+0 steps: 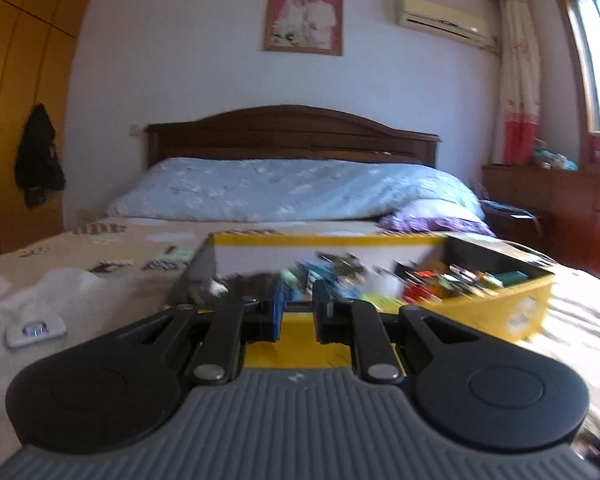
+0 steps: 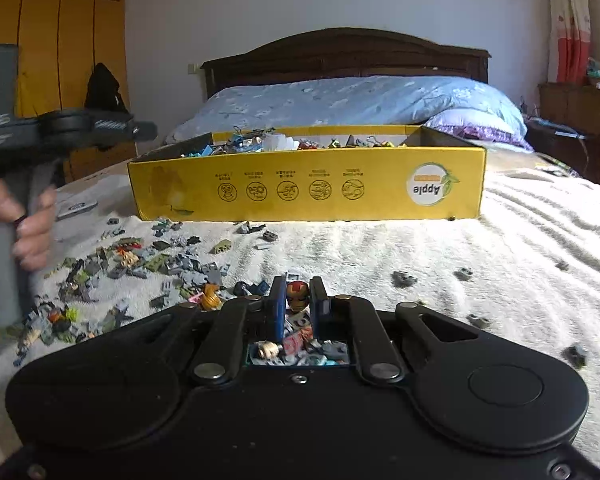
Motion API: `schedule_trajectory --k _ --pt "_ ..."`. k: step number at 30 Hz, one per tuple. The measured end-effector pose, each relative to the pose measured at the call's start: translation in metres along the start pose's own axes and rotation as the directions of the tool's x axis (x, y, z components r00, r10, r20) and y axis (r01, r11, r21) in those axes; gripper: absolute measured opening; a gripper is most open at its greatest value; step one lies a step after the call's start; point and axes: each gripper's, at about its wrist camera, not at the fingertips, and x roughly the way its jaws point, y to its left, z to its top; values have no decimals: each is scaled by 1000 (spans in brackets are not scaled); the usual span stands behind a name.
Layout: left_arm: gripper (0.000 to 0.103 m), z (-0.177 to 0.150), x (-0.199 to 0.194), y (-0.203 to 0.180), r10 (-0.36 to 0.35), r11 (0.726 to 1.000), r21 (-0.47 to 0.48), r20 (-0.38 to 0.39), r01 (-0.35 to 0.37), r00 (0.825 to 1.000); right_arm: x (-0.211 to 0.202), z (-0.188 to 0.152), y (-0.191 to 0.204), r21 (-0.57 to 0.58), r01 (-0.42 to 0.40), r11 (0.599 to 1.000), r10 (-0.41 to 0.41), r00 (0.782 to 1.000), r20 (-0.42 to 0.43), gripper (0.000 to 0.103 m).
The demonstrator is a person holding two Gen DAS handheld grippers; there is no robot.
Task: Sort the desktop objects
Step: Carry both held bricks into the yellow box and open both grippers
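Right wrist view, far left: a hand grips the grey handle of the left tool, which stands raised above the bed, well apart from the box. Its tips are blurred here.

Left wrist view: the left tool has its fingers drawn in as far as they go. A narrow gap shows between the blue pads, and nothing can be made out in it. It points toward the headboard, over the near wall of the yellow box. The box contents are blurred.

On the white blanket, left of centre, a loose pile of small toy bricks is scattered, mostly grey and green.

Centre: the right tool pinches a small red and gold figure head between its blue pads. The face side is turned toward the camera, the crown upward. It is held just above the blanket, near the pile's right edge.

Behind, the yellow box lies with its long axis across the view. Its printed label reads upside down. More bricks fill it.

Right: a few dark single bricks lie well apart on the blanket.
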Motion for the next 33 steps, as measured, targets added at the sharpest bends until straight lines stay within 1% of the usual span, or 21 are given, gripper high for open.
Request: schedule_trajectory --k 3,7,9,14,17,20,21,24,25,27,28,29,30,33 --pt "18 5 29 10 59 998 -1 9 -59 998 7 1 -2 14 3 1000 -3 1000 -14 12" --pt "18 4 58 19 115 993 -23 16 -115 993 19 -1 -7 24 15 1000 -14 999 -41 12" --pt "18 3 68 24 131 991 -35 19 -131 991 25 -1 -10 34 14 999 -12 999 -51 12" --pt "19 -5 88 32 146 987 -61 -9 -146 989 35 9 -18 16 29 999 -28 998 -50 12" --pt "22 -11 94 36 152 987 -51 -21 -153 988 42 21 -21 -17 46 999 -47 998 -33 12" --pt "24 -17 96 36 152 988 -33 -25 -153 988 54 34 -27 -38 58 998 -59 998 -18 12" --pt "37 -18 97 37 149 988 -32 -30 -150 988 59 38 -29 -47 64 997 -64 998 -12 12" --pt "56 -21 98 38 138 989 -41 -39 -139 990 73 53 -36 -87 89 992 -88 996 17 12" --pt "59 -22 97 38 133 990 -43 -37 -134 990 78 58 -39 -93 96 991 -94 995 22 12" --pt "69 -23 96 40 129 990 -46 -32 -130 991 90 70 -48 -93 108 990 -105 994 28 12" --pt "72 -23 95 40 125 991 -48 -28 -127 992 95 76 -52 -96 118 988 -115 993 36 12" --pt "78 -23 94 38 124 991 -49 -25 -125 992 101 83 -57 -98 131 987 -127 991 46 12" --pt "83 -24 93 37 123 991 -47 -17 -123 992 106 91 -62 -94 143 985 -138 989 57 12" --pt "88 -25 91 32 117 993 -15 2 -117 993 122 115 -83 -39 161 986 -158 985 67 12"
